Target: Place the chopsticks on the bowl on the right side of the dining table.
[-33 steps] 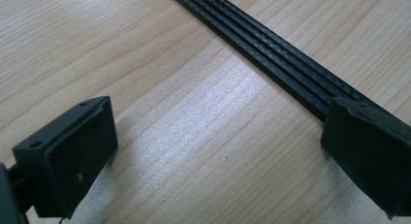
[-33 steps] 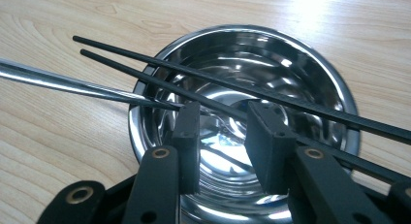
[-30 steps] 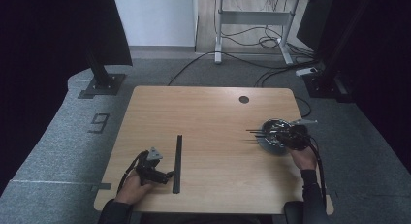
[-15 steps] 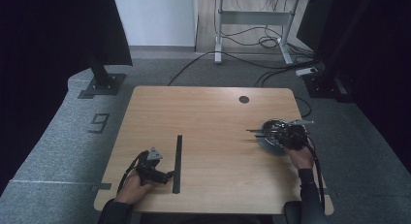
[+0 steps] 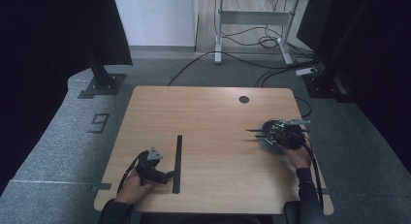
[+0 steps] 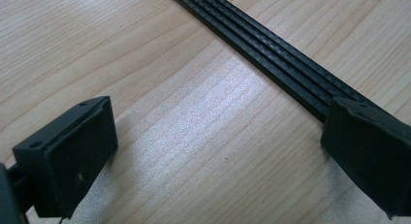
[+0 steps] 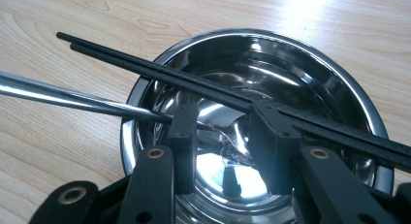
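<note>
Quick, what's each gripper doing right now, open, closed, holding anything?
Left gripper: open, holding nothing, one jaw over the black strip.
Right gripper: partly closed over the steel bowl; cannot tell if it grips the spoon handle.

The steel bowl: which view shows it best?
The right gripper view: the steel bowl appears large, with black chopsticks across its rim. In the high view it is small, half hidden under the right tool.
</note>
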{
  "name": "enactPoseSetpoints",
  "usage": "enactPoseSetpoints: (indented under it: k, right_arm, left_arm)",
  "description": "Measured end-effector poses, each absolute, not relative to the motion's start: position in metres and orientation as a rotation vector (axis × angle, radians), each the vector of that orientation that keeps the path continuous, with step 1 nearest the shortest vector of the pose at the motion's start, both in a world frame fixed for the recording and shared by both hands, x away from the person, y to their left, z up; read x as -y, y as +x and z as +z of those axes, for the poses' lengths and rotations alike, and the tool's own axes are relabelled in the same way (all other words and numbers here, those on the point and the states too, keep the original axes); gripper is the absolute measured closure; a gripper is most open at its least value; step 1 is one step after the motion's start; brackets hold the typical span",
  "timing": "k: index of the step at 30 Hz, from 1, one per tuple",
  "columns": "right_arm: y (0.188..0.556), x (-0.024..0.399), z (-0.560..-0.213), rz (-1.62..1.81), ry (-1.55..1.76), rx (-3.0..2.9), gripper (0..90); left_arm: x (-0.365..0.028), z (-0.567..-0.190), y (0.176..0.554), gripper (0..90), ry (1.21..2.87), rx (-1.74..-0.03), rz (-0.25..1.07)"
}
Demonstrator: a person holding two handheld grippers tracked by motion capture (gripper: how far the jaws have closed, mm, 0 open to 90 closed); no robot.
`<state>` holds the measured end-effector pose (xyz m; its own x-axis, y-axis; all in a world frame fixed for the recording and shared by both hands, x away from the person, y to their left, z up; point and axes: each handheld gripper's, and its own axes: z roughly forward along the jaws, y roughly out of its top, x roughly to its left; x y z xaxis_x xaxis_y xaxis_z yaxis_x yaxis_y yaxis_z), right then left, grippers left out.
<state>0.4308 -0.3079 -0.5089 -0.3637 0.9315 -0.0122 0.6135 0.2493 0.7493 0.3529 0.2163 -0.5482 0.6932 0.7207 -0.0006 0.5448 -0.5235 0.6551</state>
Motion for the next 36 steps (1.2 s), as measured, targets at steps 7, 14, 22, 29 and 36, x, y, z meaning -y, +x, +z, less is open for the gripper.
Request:
enactPoseSetpoints:
  k: [7,14,22,29,36]
  right_arm:
    - [0.432,0.304,-0.509,0.931,1.385,-2.076,66.4]
    - [0.433,0.303,-0.510,0.928,1.380,-2.077,66.1]
    - [0.427,0.318,-0.507,0.917,1.427,-1.984,38.1]
    - [0.423,0.325,-0.507,0.867,1.442,-1.959,16.0]
    - [0.419,0.330,-0.508,0.811,1.431,-1.924,8.2]
  left_arm:
    - [-0.216,-0.548,0.353,0.0,2.263,-0.964,0.360]
    - [-0.216,-0.548,0.353,0.0,2.264,-0.964,0.360]
    - [-0.216,-0.548,0.353,0.0,2.264,-0.964,0.360]
    - [-0.216,-0.548,0.353,0.0,2.263,-0.964,0.359]
    - [-0.216,-0.548,0.353,0.0,2.264,-0.964,0.360]
